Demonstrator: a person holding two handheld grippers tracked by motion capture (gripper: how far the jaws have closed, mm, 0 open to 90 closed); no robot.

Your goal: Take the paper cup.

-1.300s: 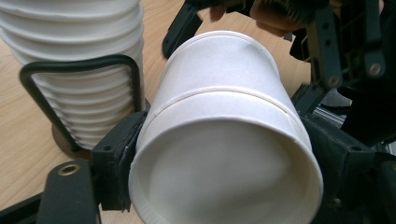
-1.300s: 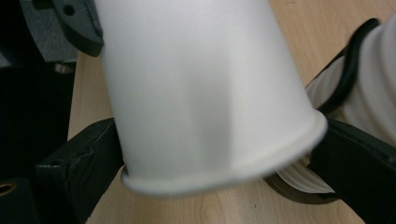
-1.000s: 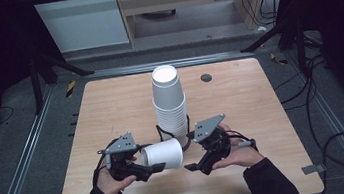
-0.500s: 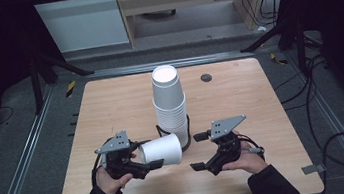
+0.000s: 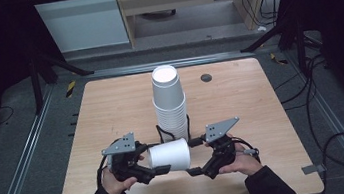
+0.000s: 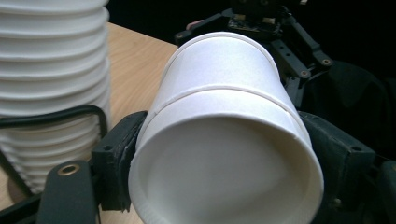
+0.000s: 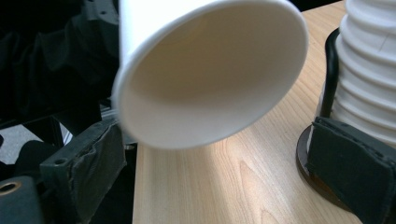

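Note:
A white paper cup (image 5: 169, 156) lies on its side just above the table, and my left gripper (image 5: 160, 158) is shut on it. In the left gripper view its base (image 6: 224, 172) faces the camera, with a pad (image 6: 122, 154) pressed on each flank. The cup's open mouth (image 7: 210, 70) faces my right gripper (image 7: 224, 158). My right gripper (image 5: 194, 157) stands open, its jaws wide apart on either side of the mouth without touching it. A tall stack of white cups (image 5: 169, 102) stands upright just behind both grippers.
The stack sits in a black wire holder (image 5: 163, 132) on the wooden table (image 5: 111, 110). A small dark round disc (image 5: 206, 78) lies at the back right. Metal rails (image 5: 25, 146) and cables (image 5: 337, 141) run along the table's sides.
My right gripper has drawn back a little to the right, away from the cup's mouth. The cup tipped briefly and now lies level again in the left gripper.

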